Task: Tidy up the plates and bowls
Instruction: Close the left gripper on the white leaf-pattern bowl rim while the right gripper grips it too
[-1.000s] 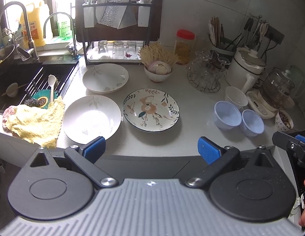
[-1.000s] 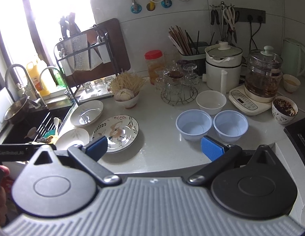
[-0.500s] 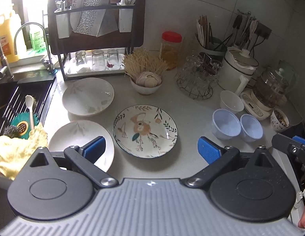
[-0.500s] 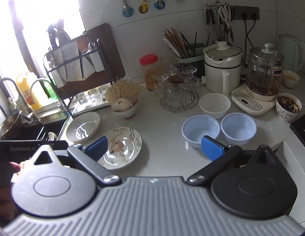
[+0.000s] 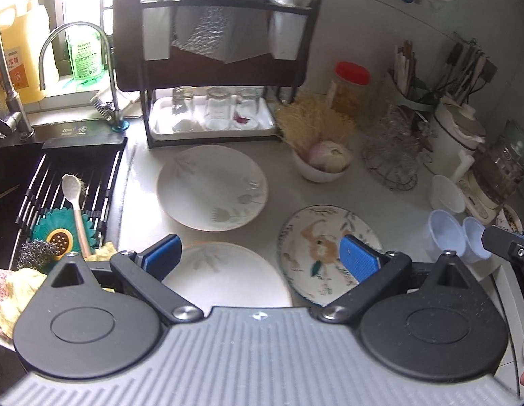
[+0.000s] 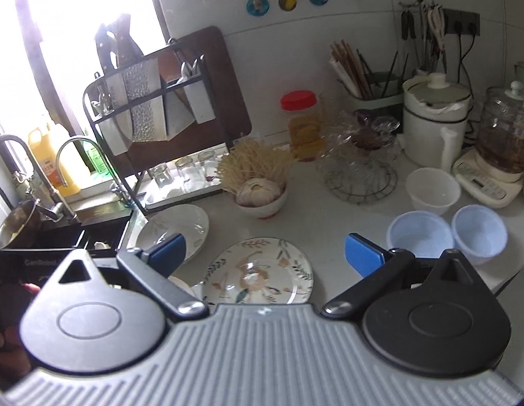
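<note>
Left gripper (image 5: 260, 257): hovering over the near edge of the counter (image 5: 380, 196), jaws spread wide, gripping nothing. A plain white plate (image 5: 224, 280) is lying directly under and between its blue pads (image 5: 162, 255).

Right gripper (image 6: 265, 253): hanging above the counter (image 6: 329, 216) further right, jaws likewise spread wide and empty. The patterned plate (image 6: 258, 274) is sitting below the gap between its pads.

Plates, three, all lying flat on the counter:
- near white plate, at the counter's front edge, beside the sink (image 5: 11, 162);
- second white plate (image 5: 212, 187), sitting behind it, in front of the dish rack (image 5: 211, 67);
- patterned plate (image 5: 316, 253), resting just right of the near white one; contact between their rims cannot be told.

Bowls:
- two pale blue bowls (image 6: 419, 237) (image 6: 480, 233), standing side by side at the right, rims touching or nearly so;
- one white bowl (image 6: 432, 191), standing just behind them;
- a white bowl of garlic (image 6: 260, 194), sitting near the rack, well apart from the others.

A yellow cloth (image 5: 11, 291) is lying by the sink edge.
</note>
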`<state>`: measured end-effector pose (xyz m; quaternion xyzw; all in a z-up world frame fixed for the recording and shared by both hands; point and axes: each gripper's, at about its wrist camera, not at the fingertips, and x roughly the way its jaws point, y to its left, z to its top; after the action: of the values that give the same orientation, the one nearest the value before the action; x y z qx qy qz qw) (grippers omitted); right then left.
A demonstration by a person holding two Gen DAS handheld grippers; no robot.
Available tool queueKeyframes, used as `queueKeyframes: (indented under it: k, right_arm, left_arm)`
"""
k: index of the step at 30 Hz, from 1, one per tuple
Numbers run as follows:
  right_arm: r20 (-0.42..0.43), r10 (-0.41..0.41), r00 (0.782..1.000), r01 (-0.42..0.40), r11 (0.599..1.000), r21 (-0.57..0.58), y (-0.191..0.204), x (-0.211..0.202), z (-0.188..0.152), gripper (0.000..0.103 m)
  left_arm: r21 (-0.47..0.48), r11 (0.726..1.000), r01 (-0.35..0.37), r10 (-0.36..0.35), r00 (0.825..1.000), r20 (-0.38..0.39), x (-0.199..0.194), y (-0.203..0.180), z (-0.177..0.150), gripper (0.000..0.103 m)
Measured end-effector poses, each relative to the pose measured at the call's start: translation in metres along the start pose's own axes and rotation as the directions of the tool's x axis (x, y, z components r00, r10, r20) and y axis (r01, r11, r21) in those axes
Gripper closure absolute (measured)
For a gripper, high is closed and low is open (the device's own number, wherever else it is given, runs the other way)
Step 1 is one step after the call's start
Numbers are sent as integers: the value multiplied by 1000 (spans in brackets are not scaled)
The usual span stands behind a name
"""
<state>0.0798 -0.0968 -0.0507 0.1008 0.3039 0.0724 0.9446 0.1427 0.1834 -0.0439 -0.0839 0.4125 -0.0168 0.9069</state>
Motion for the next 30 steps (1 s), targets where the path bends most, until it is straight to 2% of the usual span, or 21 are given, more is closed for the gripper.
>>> queueKeyframes:
  k: [6, 9, 11, 14, 18, 20, 22, 26, 28, 30]
  right_arm:
    - [-65, 0, 998, 2, 1000, 23, 30, 34, -12, 2]
    - [-109, -13, 994, 17, 999, 35, 36, 51, -21, 7]
    - [-151, -5, 989, 10, 999, 36, 41, 62, -30, 12]
    - [-219, 58, 974, -39, 995, 88, 45, 79, -47, 23]
    - [-296, 84, 951, -48, 991, 125, 55, 100, -68, 28]
    - [-335, 95, 937, -55, 990, 126, 60, 108, -75, 42]
    - [-351, 103, 931, -61, 990, 128, 63, 115, -82, 47]
    - [-394, 118, 911, -60, 986, 157, 65, 133, -93, 62]
    - [-414, 125, 902, -60, 984, 167, 65, 140, -100, 65]
    - [-430, 130, 893, -59, 983, 175, 67, 147, -107, 73]
  left_arm:
    - [-3, 1000, 13, -13, 999, -53, 23, 57, 6, 2]
    - [17, 1000, -2, 4, 995, -101, 42, 81, 3, 2]
    - [21, 1000, 14, -11, 992, -129, 55, 97, -1, 2]
    - [35, 999, 40, -33, 984, -172, 76, 113, -9, 2]
    - [53, 995, 81, -69, 977, -201, 98, 124, -23, 3]
    - [57, 994, 98, -85, 975, -205, 107, 127, -29, 3]
    - [63, 992, 106, -88, 969, -231, 118, 129, -34, 4]
    - [35, 987, 157, -141, 950, -280, 135, 136, -41, 18]
    - [28, 985, 169, -153, 940, -304, 144, 139, -44, 27]
    - [18, 982, 187, -172, 931, -321, 150, 143, -47, 38]
